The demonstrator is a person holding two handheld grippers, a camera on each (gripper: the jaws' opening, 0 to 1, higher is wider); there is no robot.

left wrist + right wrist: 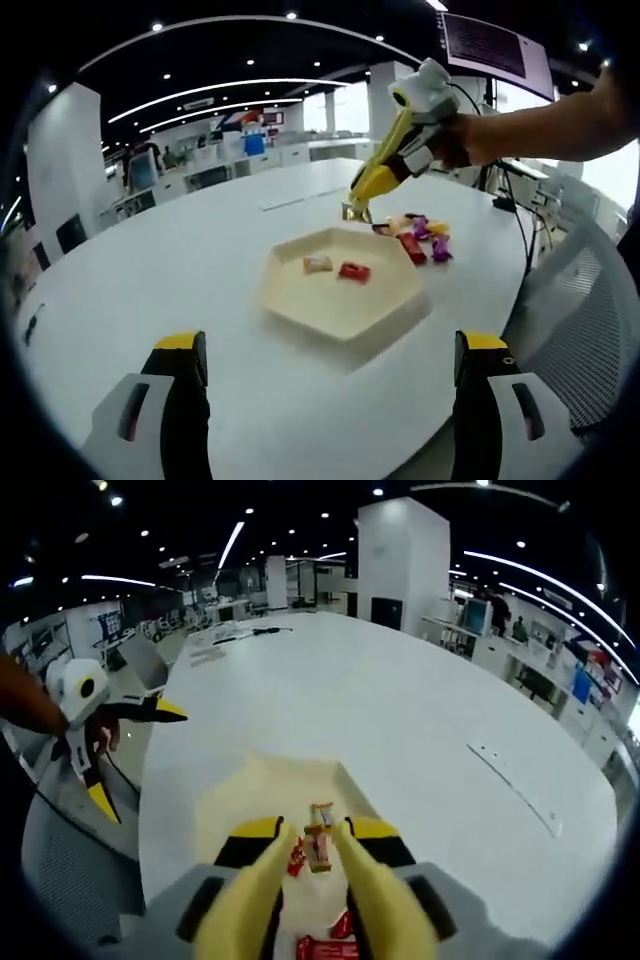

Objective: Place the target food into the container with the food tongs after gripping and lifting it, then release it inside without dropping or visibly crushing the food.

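While the wide white bench (180,260) carries everything, the coming move turns on the tray (340,285) lying just beyond the candy pile (415,232) from the right gripper (318,852), on the side toward the bench's middle. That tray is pale cream, six-sided, shallow, smooth and matt, and two wrapped sweets already lie in it, one tan (317,264) and one red (353,271). Loose sweets in glossy red, purple and yellow wrappers sit in a heap touching or just beside the tray's far edge, toward the bench edge. Yellow tongs ride on the right gripper, their tips drawn narrow around a small wrapped candy (320,845), red and tan, which seems held just above the pile, its long axis running along the tongs. My guess is a short carry forward puts it over the tray. Wide open and holding nothing, the left gripper (330,372) hovers near the tray's near edge.
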